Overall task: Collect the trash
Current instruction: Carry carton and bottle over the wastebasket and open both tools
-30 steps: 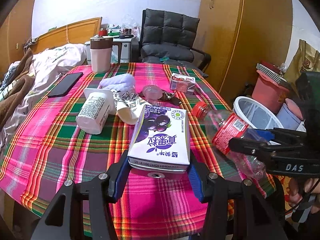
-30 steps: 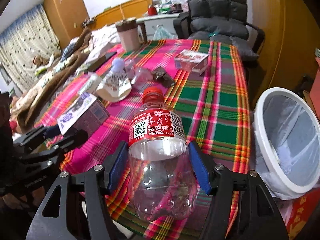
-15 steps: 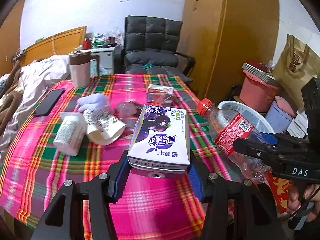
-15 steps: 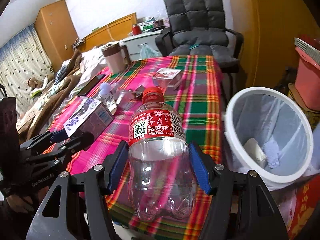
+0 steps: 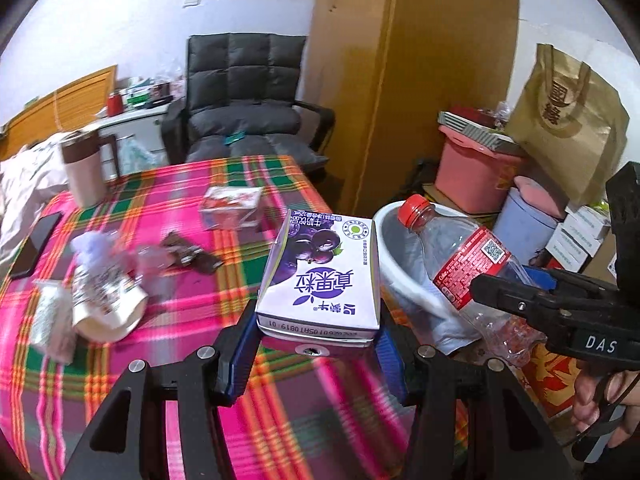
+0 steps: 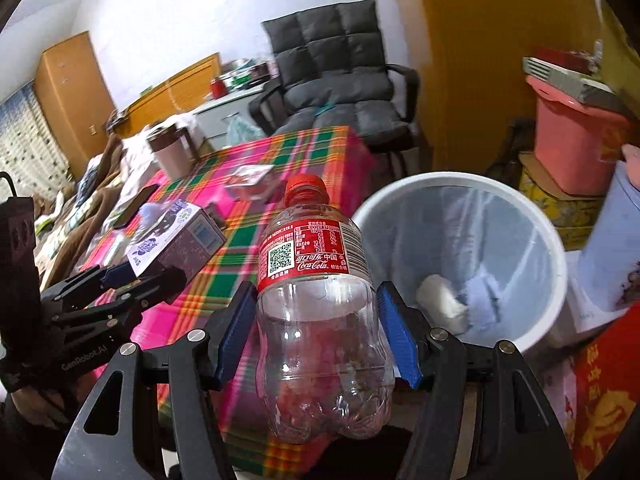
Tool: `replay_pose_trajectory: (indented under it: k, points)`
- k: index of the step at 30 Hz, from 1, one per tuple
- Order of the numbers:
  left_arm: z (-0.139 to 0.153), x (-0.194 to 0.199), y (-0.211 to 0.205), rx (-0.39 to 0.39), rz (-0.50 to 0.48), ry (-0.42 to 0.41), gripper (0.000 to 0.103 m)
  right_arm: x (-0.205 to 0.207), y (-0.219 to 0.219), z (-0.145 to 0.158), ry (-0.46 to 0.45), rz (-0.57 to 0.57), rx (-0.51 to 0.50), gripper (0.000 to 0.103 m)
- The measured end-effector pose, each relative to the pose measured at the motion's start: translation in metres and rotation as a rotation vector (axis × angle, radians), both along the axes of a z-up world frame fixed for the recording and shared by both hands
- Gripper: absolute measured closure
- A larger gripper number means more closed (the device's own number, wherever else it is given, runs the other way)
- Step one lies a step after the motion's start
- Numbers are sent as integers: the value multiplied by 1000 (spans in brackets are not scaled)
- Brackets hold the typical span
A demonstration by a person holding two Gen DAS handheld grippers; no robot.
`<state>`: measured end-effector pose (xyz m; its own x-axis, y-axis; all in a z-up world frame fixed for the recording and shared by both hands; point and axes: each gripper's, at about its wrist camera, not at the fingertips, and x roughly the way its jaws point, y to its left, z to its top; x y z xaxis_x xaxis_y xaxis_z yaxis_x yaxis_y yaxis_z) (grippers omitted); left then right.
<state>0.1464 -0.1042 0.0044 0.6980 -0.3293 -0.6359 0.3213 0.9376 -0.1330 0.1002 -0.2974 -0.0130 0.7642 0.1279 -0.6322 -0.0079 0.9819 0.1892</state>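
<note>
both wrist cams look forward-down along own fingers, close to held items; shared: plaid table (image 5: 168, 312) (image 6: 320, 148), white bin (image 5: 394, 240) (image 6: 520, 200), grey chair (image 5: 244, 92) (image 6: 336, 64).

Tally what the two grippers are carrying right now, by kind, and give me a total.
Drink cartons: 1, the purple carton in the left gripper.
Plastic bottles: 1, the empty cola bottle in the right gripper.
Total: 2
</note>
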Motion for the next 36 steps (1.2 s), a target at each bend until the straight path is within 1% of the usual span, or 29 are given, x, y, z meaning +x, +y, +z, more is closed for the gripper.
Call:
replay_pose_trajectory:
  k: [4, 10, 19, 24, 30, 36]
  points:
    - [2, 11, -25, -5, -52, -5, 49, -3, -20, -3, 6, -54, 0, 40]
    - [1, 30, -64, -9, -129, -7, 49, -3, -39, -8, 27, -111, -5, 40]
    - [-17, 55, -103, 6, -207, 36, 49, 1, -65, -17, 61, -168, -15, 40]
    - [-27, 66, -118, 20, -236, 53, 49, 4, -74, -21, 79, -183, -20, 39]
    - [-36, 78, -126, 23, -245, 79, 48, 11, -79, -26, 99, -188, -30, 39]
    - [-36, 78, -125, 21, -240, 62, 48, 14, -82, -23, 86, -203, -48, 39]
